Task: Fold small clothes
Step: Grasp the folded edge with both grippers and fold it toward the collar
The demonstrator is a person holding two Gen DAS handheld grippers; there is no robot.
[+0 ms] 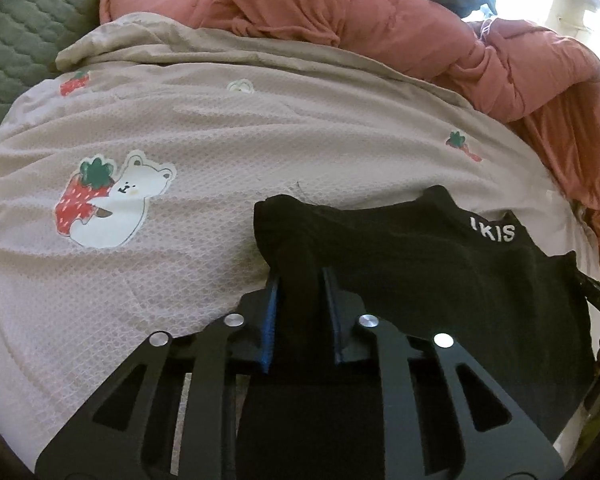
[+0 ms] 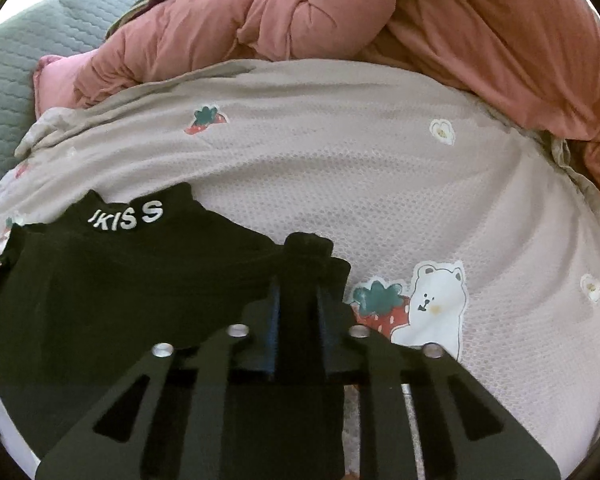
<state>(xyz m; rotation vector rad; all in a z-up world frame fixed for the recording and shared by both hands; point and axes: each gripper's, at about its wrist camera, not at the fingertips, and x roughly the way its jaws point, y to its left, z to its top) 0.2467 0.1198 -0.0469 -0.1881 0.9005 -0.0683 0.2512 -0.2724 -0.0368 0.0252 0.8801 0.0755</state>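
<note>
Fabric of a small black knit garment (image 1: 420, 264) with white "IKISS" lettering bunches softly between both tools. The left gripper (image 1: 300, 280) is clenched on one corner, the right gripper (image 2: 298, 284) on the other, blue pads pinching thick folds. It lies on a beige waffle-textured bed cover (image 1: 220, 140) printed with a bear hugging a strawberry (image 1: 108, 200), beside a puffy salmon quilt (image 1: 380, 20).
</note>
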